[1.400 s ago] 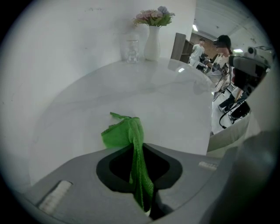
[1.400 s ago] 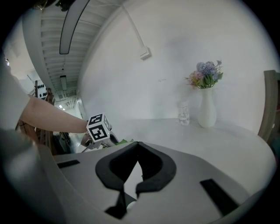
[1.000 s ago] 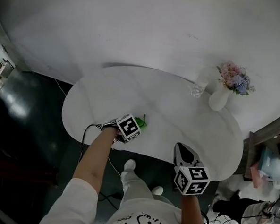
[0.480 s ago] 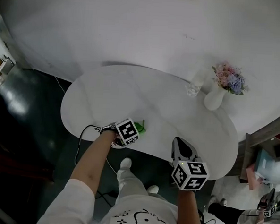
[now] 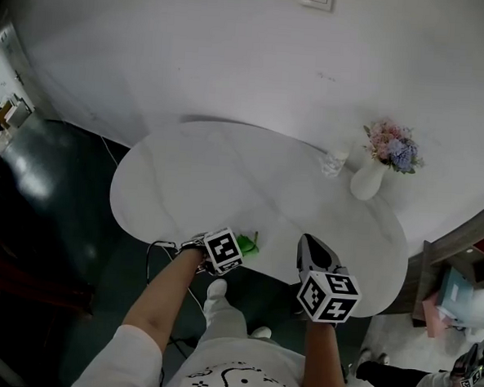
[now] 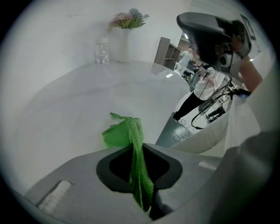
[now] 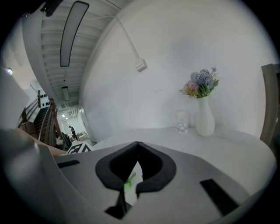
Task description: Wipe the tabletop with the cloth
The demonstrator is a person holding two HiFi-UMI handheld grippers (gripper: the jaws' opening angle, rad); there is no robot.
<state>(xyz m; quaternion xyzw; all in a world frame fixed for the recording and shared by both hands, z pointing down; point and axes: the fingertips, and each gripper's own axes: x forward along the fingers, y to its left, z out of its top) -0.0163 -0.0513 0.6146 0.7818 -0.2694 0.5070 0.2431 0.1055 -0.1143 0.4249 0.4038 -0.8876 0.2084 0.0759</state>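
Observation:
A green cloth (image 6: pixel 127 133) is pinched between the jaws of my left gripper (image 6: pixel 139 175), its free end bunched on the white oval tabletop (image 6: pixel 65 118). In the head view the left gripper (image 5: pixel 240 247) sits at the table's near edge (image 5: pixel 182 234) with the cloth (image 5: pixel 248 245) poking out beyond it. My right gripper (image 5: pixel 312 252) hovers at the near edge further right, jaws together with nothing between them. In the right gripper view the jaws (image 7: pixel 137 151) meet at their tips and a scrap of the green cloth (image 7: pixel 129 180) shows through the gap.
A white vase of flowers (image 5: pixel 372 174) and a clear glass jar (image 5: pixel 335 162) stand at the table's far right by the wall. Cables lie on the dark floor (image 5: pixel 51 242) at the left. A person stands beyond the table's right end (image 6: pixel 199 89).
The left gripper has dragged the cloth a little nearer along the table's front edge. The right gripper has kept its place by the front edge.

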